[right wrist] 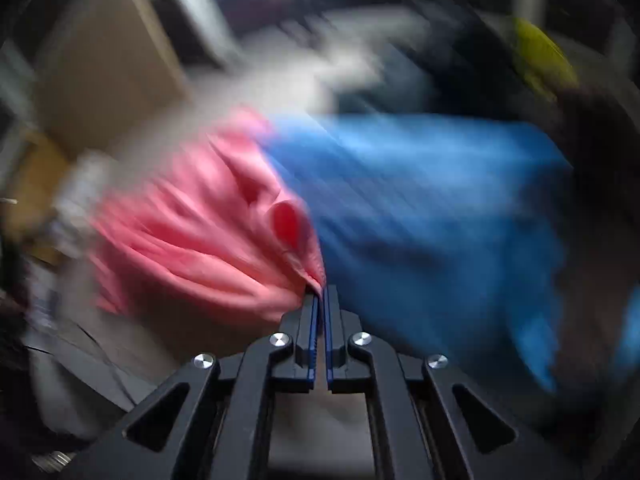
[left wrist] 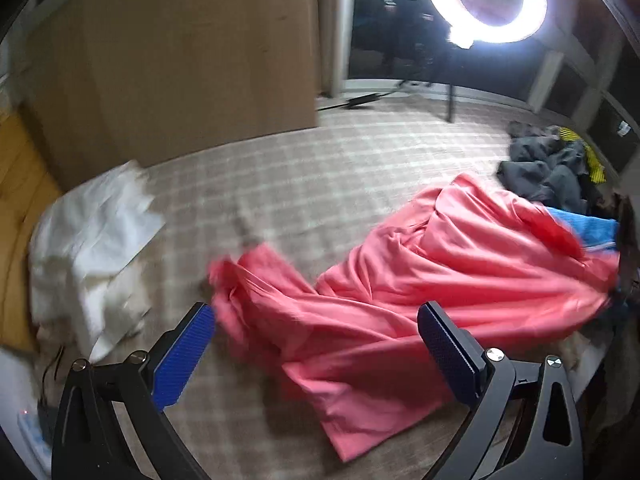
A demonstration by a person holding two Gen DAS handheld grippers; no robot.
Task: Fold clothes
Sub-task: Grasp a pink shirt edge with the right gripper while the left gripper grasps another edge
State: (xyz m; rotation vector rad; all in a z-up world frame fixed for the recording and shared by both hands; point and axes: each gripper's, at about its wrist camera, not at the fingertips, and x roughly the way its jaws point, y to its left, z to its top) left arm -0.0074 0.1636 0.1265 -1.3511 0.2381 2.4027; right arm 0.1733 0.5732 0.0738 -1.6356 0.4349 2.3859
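The pink garment (left wrist: 420, 280) lies rumpled across the checked bed (left wrist: 320, 152), long axis running left to right. At its left end the left gripper (left wrist: 316, 344) hovers, fingers spread; at its right end the right gripper (right wrist: 320, 300) seems, through blur, pinching its edge.

A bed (left wrist: 360, 152) with a beige plaid cover fills the middle of the left wrist view. At eleven o'clock a large plain brown panel (left wrist: 172, 60), perhaps a headboard or cupboard side, rises behind it. At one o'clock a lit ring light (left wrist: 486, 0) glares on a dark stand, in front of a dark glass door (left wrist: 384, 28) with a pale frame. At nine o'clock a strip of yellowish wood (left wrist: 16, 184) shows. The right wrist view is too blurred to add more.
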